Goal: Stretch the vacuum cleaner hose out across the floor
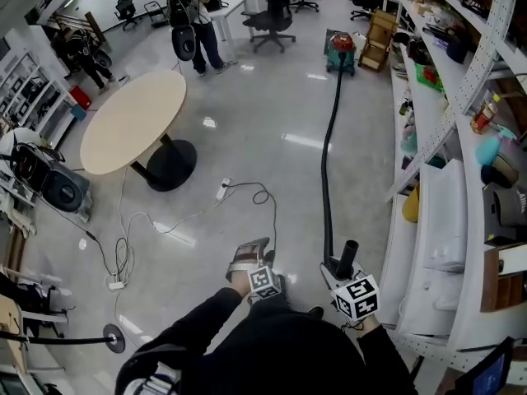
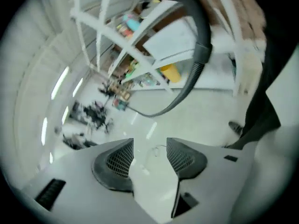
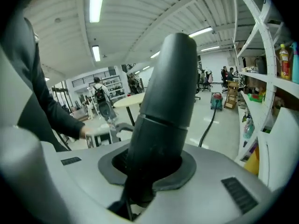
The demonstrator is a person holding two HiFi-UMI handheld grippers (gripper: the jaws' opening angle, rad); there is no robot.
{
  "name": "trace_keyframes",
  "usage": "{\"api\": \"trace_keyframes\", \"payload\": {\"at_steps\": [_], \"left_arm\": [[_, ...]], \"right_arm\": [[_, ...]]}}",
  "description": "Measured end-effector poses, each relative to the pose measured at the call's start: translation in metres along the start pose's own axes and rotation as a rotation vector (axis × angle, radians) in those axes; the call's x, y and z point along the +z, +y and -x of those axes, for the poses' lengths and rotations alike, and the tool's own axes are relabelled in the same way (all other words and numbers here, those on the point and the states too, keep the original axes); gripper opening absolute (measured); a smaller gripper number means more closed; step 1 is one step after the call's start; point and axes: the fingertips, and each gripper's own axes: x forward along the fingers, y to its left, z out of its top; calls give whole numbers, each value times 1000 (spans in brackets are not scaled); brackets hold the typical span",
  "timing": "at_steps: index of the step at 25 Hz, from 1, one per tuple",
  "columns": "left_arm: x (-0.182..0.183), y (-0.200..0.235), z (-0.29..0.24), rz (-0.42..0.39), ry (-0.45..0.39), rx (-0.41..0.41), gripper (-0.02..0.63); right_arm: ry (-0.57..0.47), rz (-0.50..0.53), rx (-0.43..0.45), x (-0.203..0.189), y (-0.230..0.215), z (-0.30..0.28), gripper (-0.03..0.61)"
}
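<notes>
A long black vacuum hose (image 1: pixel 327 171) runs nearly straight across the floor from the red and green vacuum cleaner (image 1: pixel 342 52) at the far end to my right gripper (image 1: pixel 342 268). That gripper is shut on the hose's rigid black end tube (image 3: pixel 163 111), which sticks up between the jaws of the right gripper (image 3: pixel 149 164). The vacuum cleaner (image 3: pixel 216 100) shows small in the distance. My left gripper (image 1: pixel 251 260) hangs just left of the right one, above the floor. In its own view the left gripper (image 2: pixel 149 146) is open with nothing between its pads, and the hose (image 2: pixel 196 64) curves above it.
White shelving (image 1: pixel 461 138) with bottles and boxes lines the right side, close to the hose. A round wooden table (image 1: pixel 136 122) stands to the left, with loose cables (image 1: pixel 198 212) on the floor by it. A person (image 1: pixel 193 23) and an office chair (image 1: pixel 272 19) are far back.
</notes>
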Motion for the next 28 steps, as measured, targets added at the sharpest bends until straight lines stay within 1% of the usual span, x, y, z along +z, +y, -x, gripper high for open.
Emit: {"api": "trace_keyframes", "payload": {"at_steps": [2, 3, 4, 5, 6, 8, 10, 12, 13, 14, 16, 18, 20, 22, 24, 25, 26, 28], "left_arm": [[-25, -15, 14, 327, 88, -103, 232], [-35, -29, 21, 459, 120, -157, 227], [-41, -42, 29, 553, 140, -199, 225], [-44, -52, 38, 610, 149, -229, 224], [-44, -62, 46, 638, 155, -250, 222], [-43, -81, 61, 650, 159, -286, 221], [-34, -97, 74, 660, 125, -346, 218], [-12, -108, 83, 693, 32, -438, 216], [4, -109, 86, 717, -23, -489, 216], [20, -109, 88, 744, -77, -537, 216], [51, -104, 90, 796, -177, -624, 216], [78, -98, 92, 829, -274, -708, 216], [100, -93, 97, 853, -367, -800, 216], [113, -87, 95, 892, -430, -889, 216], [108, -77, 85, 916, -452, -960, 217], [99, -72, 79, 912, -450, -977, 218], [87, -68, 74, 901, -441, -978, 218], [61, -61, 64, 884, -413, -949, 218]], "right_arm": [[59, -13, -9, -42, -5, 5, 97], [86, -18, -16, -61, -7, 6, 97], [110, -16, -27, -80, -9, 6, 97], [134, -11, -40, -98, -12, 6, 97], [156, -3, -52, -116, -14, 5, 97], [194, 27, -65, -148, -14, 0, 97], [218, 74, -65, -170, -8, -7, 97], [243, 123, -74, -182, -3, -16, 97], [256, 131, -82, -186, -4, -22, 97], [264, 123, -87, -190, -6, -28, 97], [260, 65, -83, -198, -10, -43, 97], [248, 15, -66, -203, -7, -58, 97], [263, 19, -42, -200, 4, -70, 97], [303, 44, -20, -197, 18, -86, 97], [326, 54, 0, -191, 34, -115, 98], [329, 57, 14, -187, 44, -131, 97], [330, 62, 31, -183, 55, -147, 98], [343, 69, 63, -178, 71, -172, 98]]}}
